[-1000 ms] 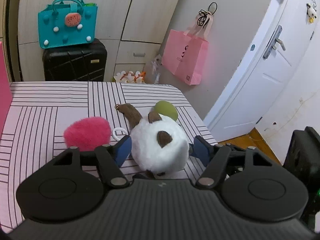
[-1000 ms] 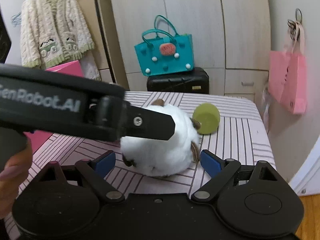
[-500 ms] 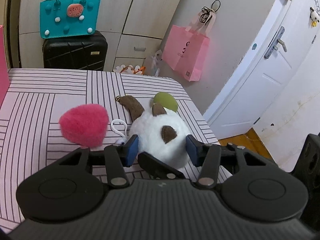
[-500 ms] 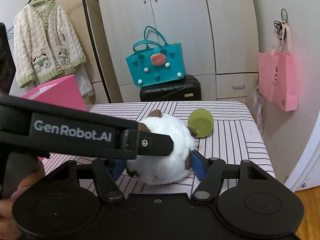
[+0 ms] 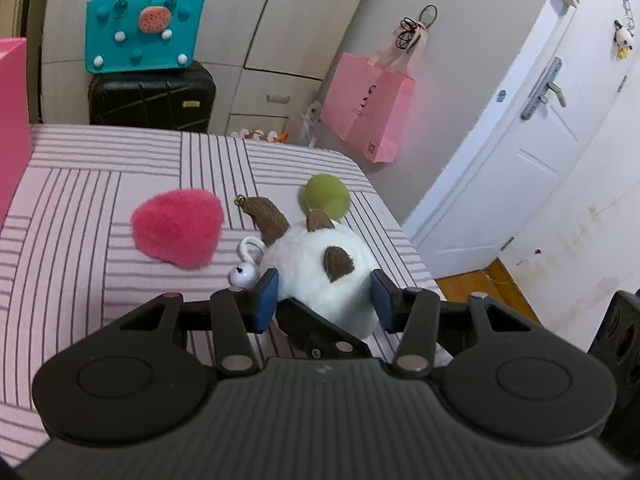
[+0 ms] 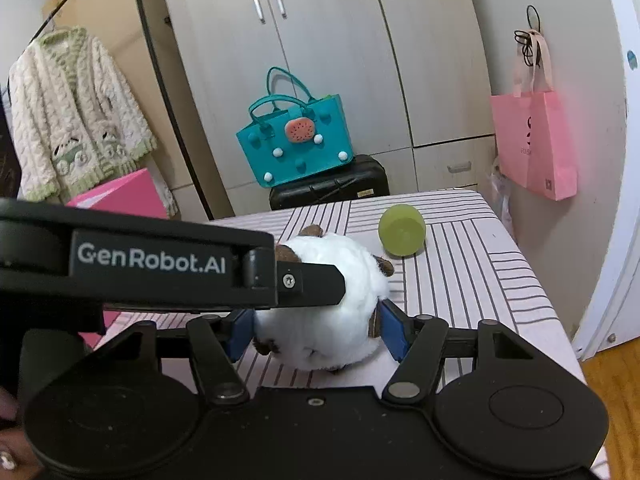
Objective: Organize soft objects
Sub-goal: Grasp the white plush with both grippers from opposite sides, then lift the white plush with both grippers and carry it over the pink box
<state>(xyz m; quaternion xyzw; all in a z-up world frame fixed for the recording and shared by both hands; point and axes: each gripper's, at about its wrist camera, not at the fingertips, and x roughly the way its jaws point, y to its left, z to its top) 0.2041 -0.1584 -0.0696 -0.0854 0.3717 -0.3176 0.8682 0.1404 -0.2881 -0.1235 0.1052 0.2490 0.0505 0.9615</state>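
Both tongs gripped the same white plush (image 5: 320, 268). The left tongs (image 5: 323, 300) had their blue pads pressed into its sides and were closing a little more; the right tongs (image 6: 316, 332) clamped it from the other direction, pads sunk into the fur. One finger of the left tongs crossed the right view just above the plush.

The plush sat between the pads on the striped bench (image 5: 72, 200), low and round, with brown ears, a brown tail ending in a small bell, and a white ring and bell at its near side. Just beyond the tongs lay a green ball (image 5: 326, 198), close behind the plush. Off to the left of the left tongs lay a pink fuzzy heart (image 5: 178, 228), apart from both.

As I judged it, little was done: one toy was gripped but not lifted, and the ball and heart waited. A pink box (image 6: 120, 196) stood at the bench's far left, possibly the destination.
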